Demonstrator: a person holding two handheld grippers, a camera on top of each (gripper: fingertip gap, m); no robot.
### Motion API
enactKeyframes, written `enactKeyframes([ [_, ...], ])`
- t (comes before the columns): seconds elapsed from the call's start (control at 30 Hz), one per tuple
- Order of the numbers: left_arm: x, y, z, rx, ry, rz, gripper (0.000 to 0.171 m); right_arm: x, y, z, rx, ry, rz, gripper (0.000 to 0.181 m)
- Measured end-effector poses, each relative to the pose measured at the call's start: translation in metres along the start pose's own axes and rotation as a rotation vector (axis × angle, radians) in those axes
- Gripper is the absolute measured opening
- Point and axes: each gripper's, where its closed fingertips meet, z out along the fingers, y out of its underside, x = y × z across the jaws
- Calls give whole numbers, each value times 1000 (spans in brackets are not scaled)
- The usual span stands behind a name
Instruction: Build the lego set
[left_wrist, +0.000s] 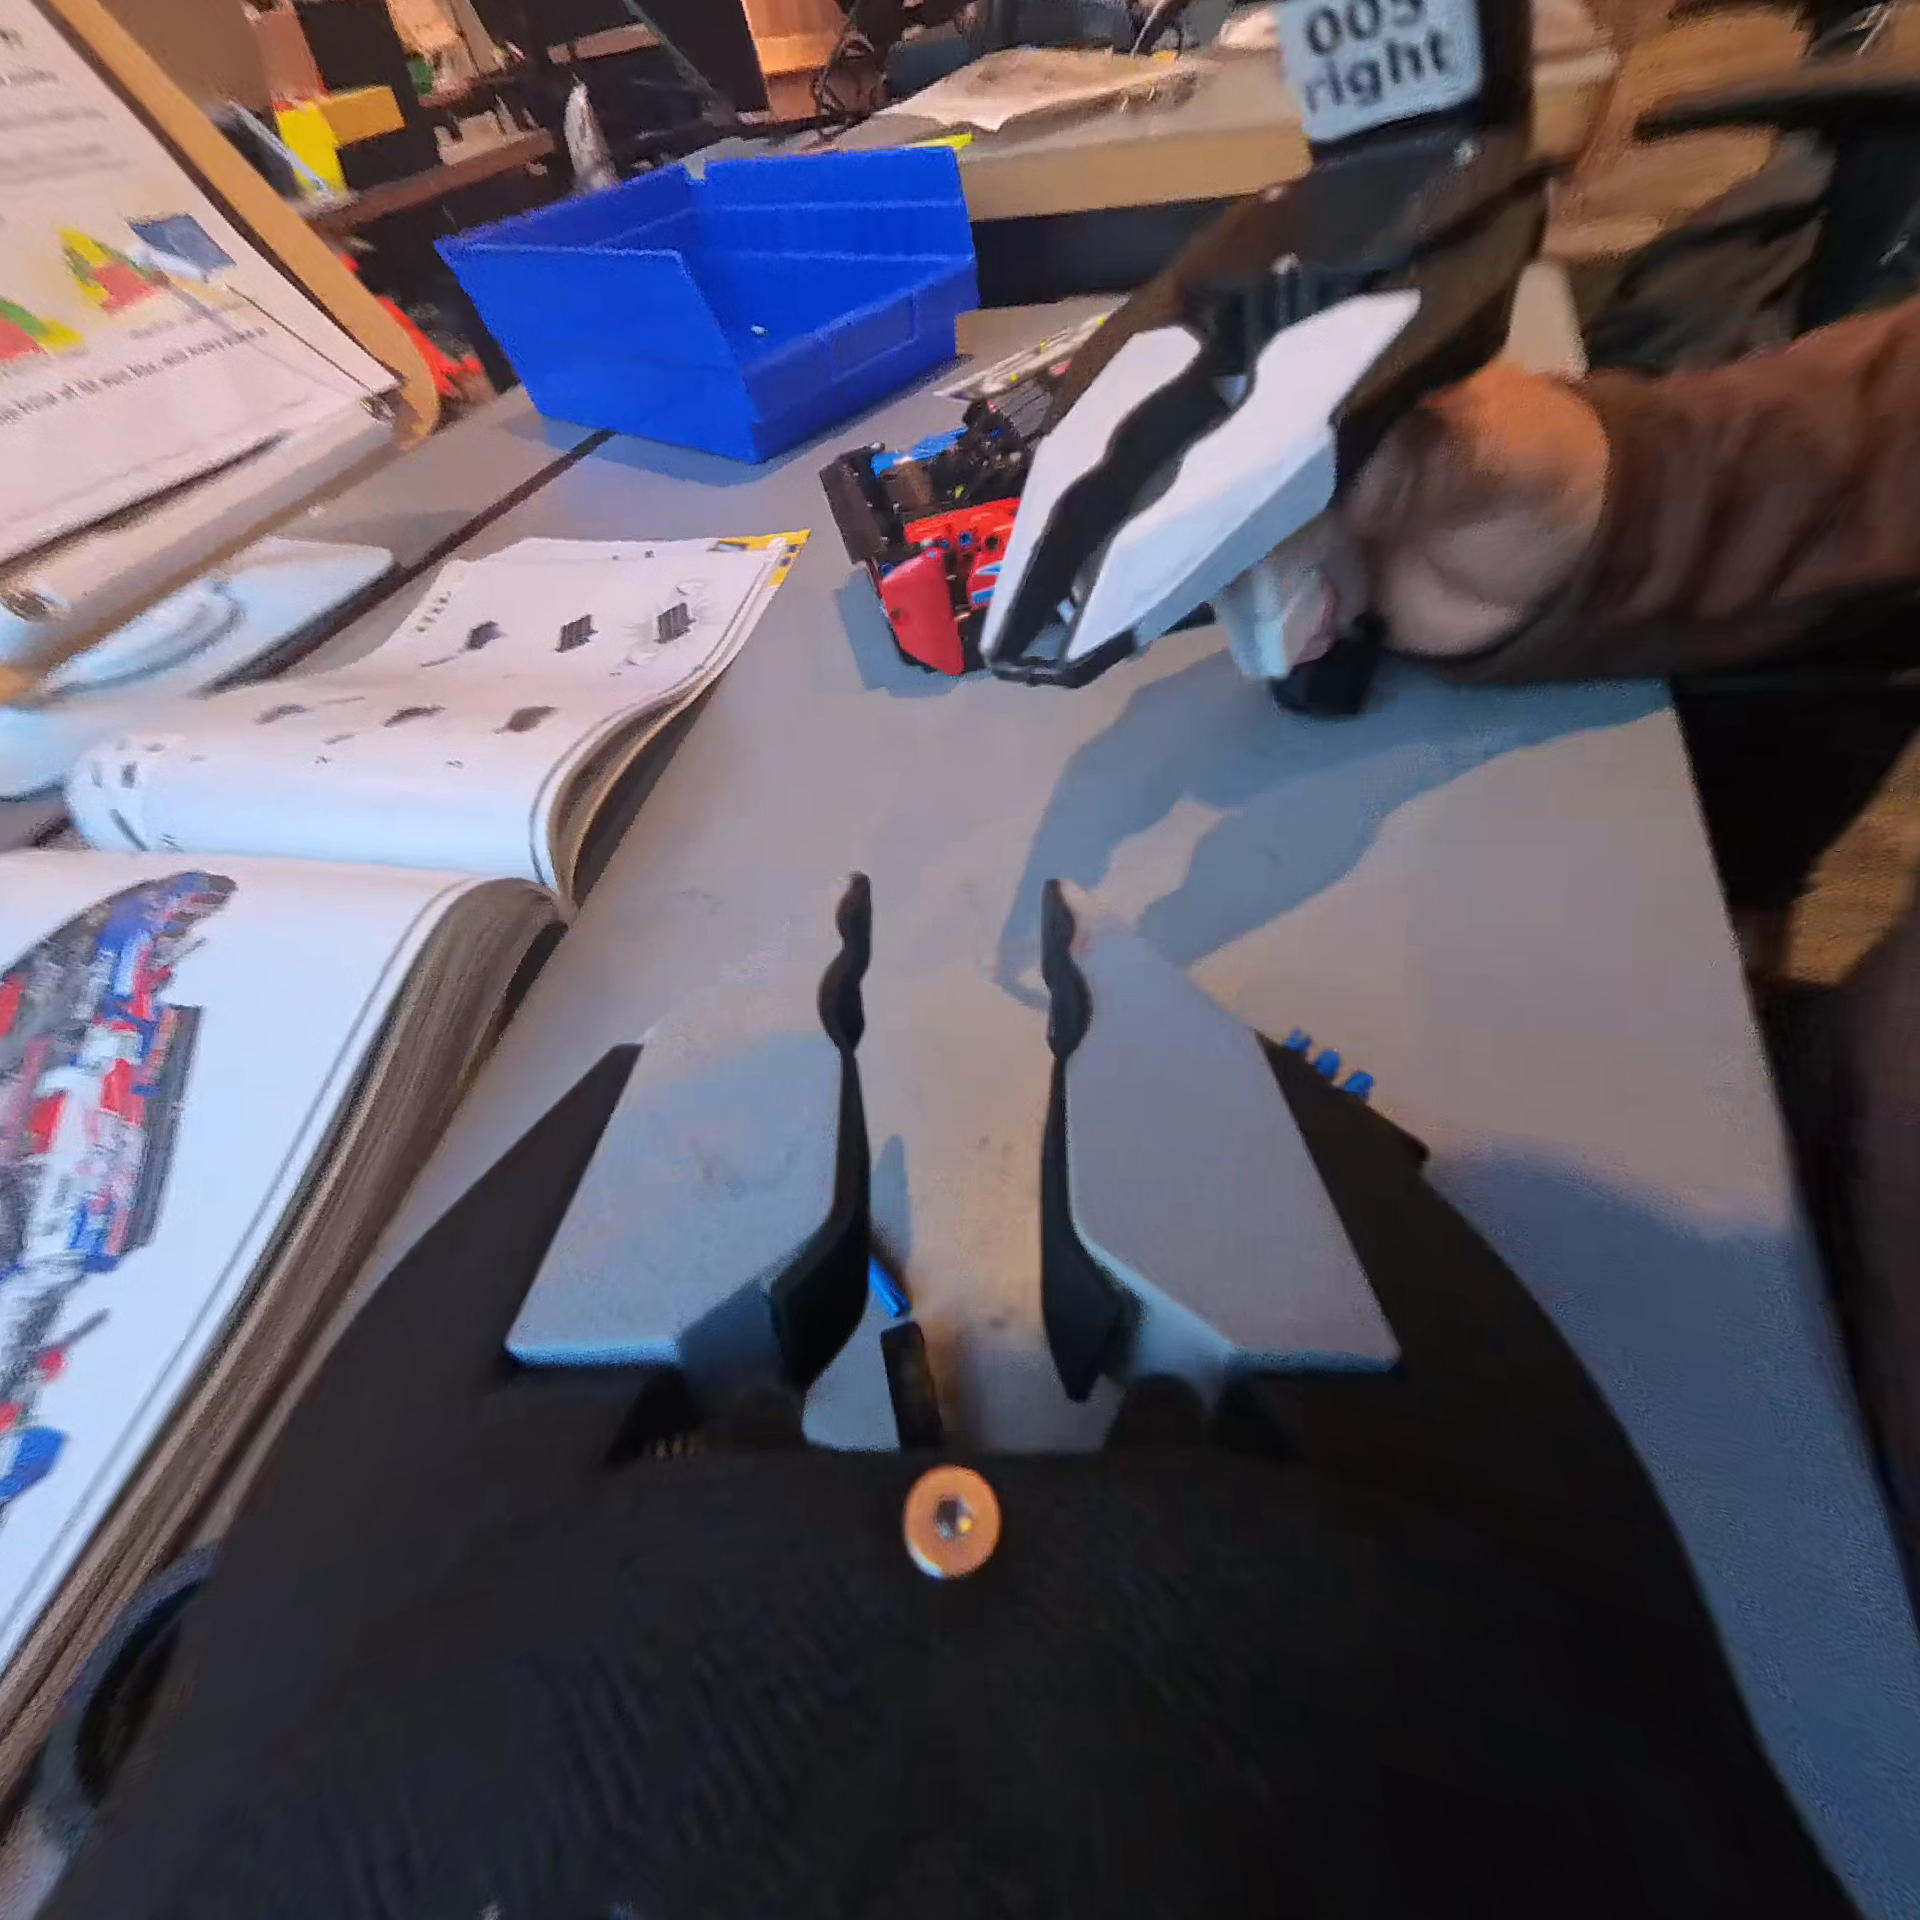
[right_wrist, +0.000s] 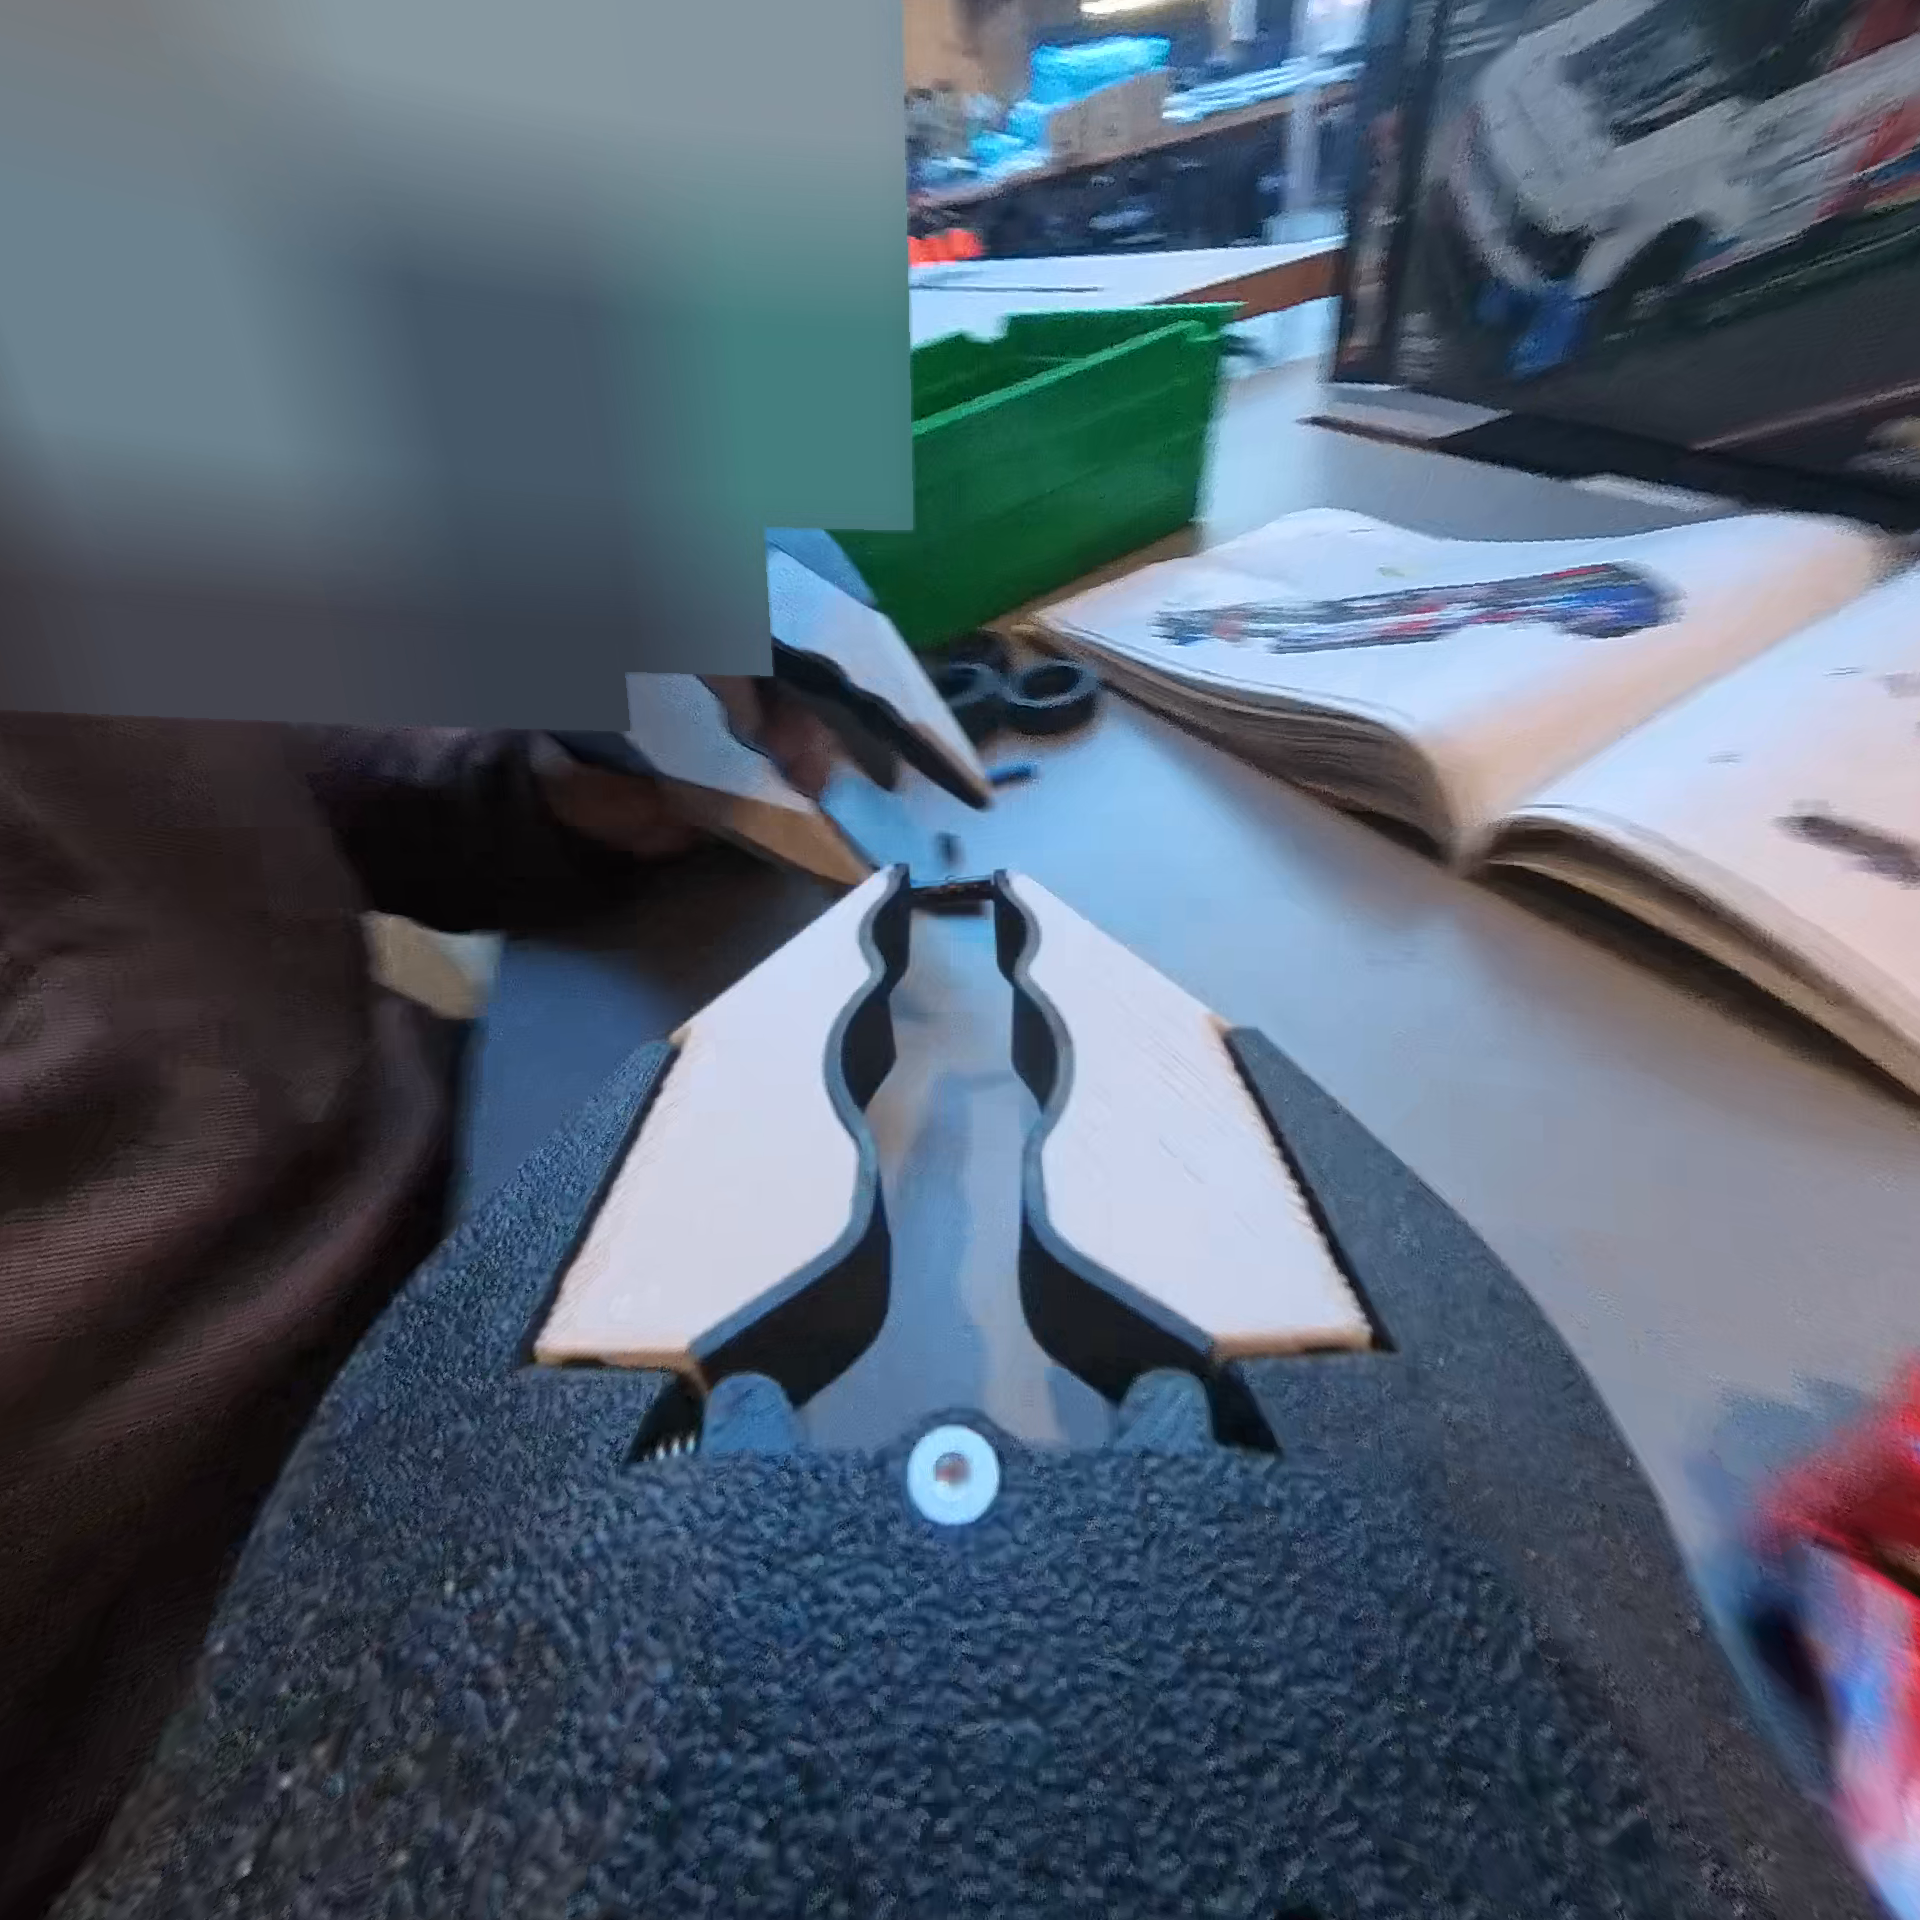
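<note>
A partly built red, black and blue lego model (left_wrist: 925, 530) stands on the grey table (left_wrist: 1351, 935); it shows as a red blur in the right wrist view (right_wrist: 1849, 1538). My right gripper (right_wrist: 948, 891) is shut on a small black lego piece (right_wrist: 945, 896), held just above the table beside the model; it also shows in the left wrist view (left_wrist: 1039, 670). My left gripper (left_wrist: 956, 904) is open and empty, low over the table, facing the right one (right_wrist: 925, 831). A small blue pin (left_wrist: 888, 1283) and a black piece (left_wrist: 909, 1382) lie between its fingers.
Two open instruction booklets (left_wrist: 416, 707) (right_wrist: 1455, 665) lie on the left. A blue bin (left_wrist: 727, 301) stands behind the model. A green bin (right_wrist: 1060, 447), black tyres (right_wrist: 1018, 691) and a set box (right_wrist: 1662, 208) are near. Small blue pins (left_wrist: 1330, 1060) lie by my left gripper. My right fingertips sit around 4 cm from my left ones.
</note>
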Motion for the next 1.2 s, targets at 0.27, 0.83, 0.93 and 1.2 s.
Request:
enactKeyframes([
  [0.27,31,-18,-8,2,-34,227,19,-41,-24,-4,166,-468,602,15],
  [0.83,20,-11,-19,90,-108,129,20,-50,-11,13,92,-269,249,16],
  [0.93,16,-14,-21,115,-111,101,20,-47,-13,12,102,-288,244,16],
  [1.2,13,-14,-17,112,-108,107,18,-25,-24,1,195,-257,260,15],
])
